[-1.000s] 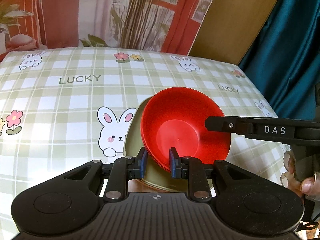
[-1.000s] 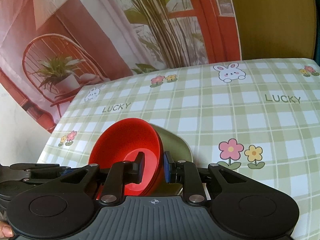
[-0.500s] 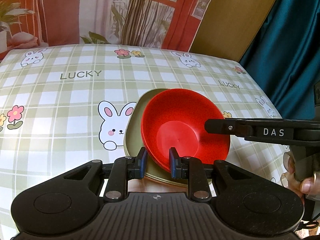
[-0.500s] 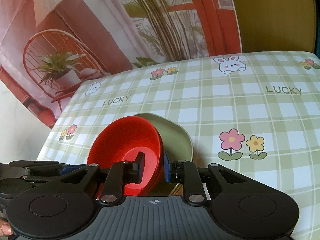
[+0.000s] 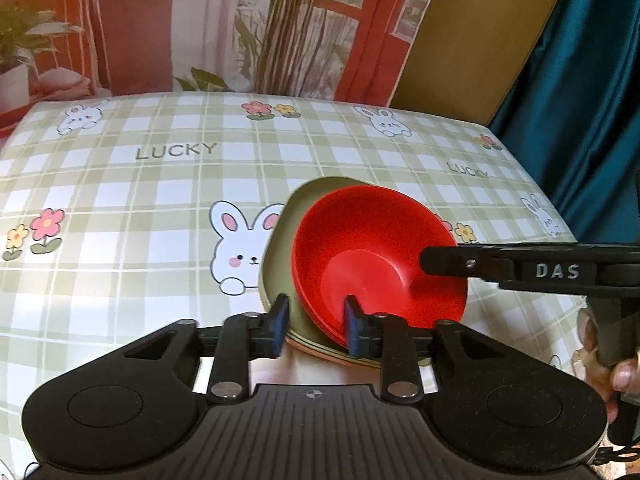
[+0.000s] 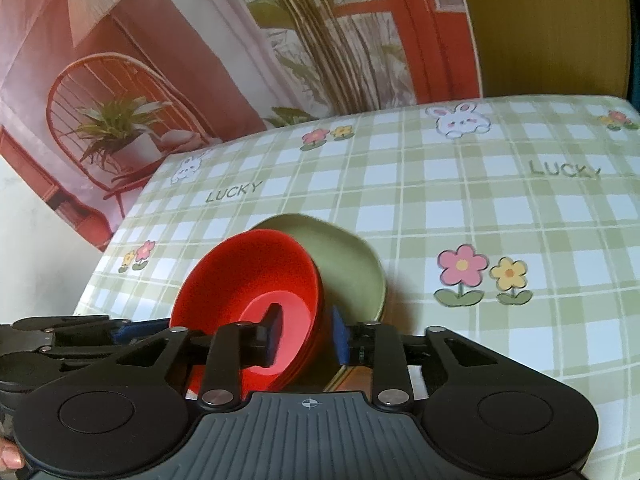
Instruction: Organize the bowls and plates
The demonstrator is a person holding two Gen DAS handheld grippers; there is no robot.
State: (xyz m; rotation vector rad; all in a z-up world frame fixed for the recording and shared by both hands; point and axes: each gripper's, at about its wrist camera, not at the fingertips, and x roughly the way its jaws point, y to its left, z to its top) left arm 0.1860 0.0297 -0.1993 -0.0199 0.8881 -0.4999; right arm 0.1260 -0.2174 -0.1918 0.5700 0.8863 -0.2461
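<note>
Nested red bowls sit in a green plate, and this stack rests on the checked tablecloth. My left gripper straddles the near rim of the red bowls. Its jaws are opening, with a gap between pads and rim. My right gripper straddles the rim on the opposite side, one finger inside the bowl. Its jaws are opening too, and the pads stand off the rim. In the left wrist view the right gripper's finger reaches over the bowl. The plate's underside is hidden.
The green-and-white cloth with rabbits, flowers and "LUCKY" print covers the whole table. A printed backdrop hangs behind the far edge, and a teal curtain hangs at the right. A hand holds the right gripper's handle.
The stack of bowls and plate has sunk from a tilted, lifted pose to rest on the cloth. Both grippers' jaws have widened away from the red bowl's rim.
</note>
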